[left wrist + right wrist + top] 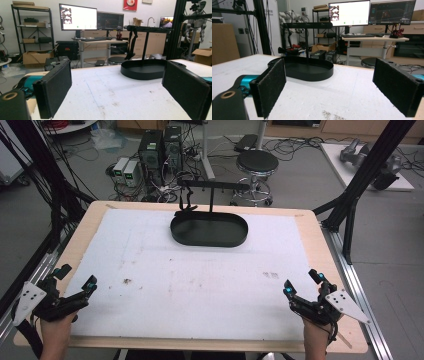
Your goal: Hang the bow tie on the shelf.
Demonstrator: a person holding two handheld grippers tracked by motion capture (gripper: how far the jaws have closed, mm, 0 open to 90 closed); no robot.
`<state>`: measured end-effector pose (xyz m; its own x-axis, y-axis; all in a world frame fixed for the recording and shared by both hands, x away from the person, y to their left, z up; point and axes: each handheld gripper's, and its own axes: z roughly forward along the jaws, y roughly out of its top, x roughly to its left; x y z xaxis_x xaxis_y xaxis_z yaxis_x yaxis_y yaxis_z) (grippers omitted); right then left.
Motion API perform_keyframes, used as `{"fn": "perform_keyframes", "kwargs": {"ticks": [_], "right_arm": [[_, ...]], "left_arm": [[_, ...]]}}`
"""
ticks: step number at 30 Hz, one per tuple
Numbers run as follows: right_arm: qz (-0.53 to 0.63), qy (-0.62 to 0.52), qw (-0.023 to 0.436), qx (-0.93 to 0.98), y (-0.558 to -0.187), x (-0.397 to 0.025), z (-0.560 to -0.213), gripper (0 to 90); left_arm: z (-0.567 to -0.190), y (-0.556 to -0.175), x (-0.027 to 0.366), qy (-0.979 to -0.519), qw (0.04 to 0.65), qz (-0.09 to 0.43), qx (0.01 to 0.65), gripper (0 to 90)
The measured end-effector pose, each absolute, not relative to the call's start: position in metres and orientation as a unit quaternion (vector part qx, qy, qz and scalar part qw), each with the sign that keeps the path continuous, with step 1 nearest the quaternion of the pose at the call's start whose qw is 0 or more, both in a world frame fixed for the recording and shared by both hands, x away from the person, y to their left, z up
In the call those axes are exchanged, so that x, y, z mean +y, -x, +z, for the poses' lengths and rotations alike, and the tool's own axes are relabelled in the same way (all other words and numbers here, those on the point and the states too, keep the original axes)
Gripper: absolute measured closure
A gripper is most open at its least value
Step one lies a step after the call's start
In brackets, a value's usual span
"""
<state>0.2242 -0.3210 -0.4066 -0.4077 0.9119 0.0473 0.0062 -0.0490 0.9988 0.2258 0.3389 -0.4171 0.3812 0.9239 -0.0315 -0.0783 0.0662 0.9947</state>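
Observation:
A black oval tray (209, 229) with an upright post and a crossbar (212, 185) stands at the far middle of the white mat (190, 270). A black item (187, 200) hangs from the left end of the bar. My left gripper (76, 279) rests open at the near left corner, nothing between its jaws. My right gripper (302, 282) rests open at the near right corner, also empty. The tray (143, 69) and the hanging item (131, 41) lie ahead in the left gripper view. In the right gripper view the tray (308, 67) sits ahead left.
The mat covers a wooden table (320, 235). Black frame posts (367, 165) rise at the table's right and left. A stool (256, 165) and computer boxes (160, 150) stand on the floor beyond the far edge. Desks with monitors (78, 17) stand further back.

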Motion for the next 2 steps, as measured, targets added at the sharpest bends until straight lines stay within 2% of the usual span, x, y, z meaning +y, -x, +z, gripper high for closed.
{"fn": "perform_keyframes", "kwargs": {"ticks": [2], "right_arm": [[0.606, -0.395, 0.374, 0.581, -0.2243, -0.3211, -0.4067, 10.7]], "left_arm": [[-0.4175, -0.2266, 0.3388, -0.552, 0.62, 0.403, 0.384, 9.5]]}}
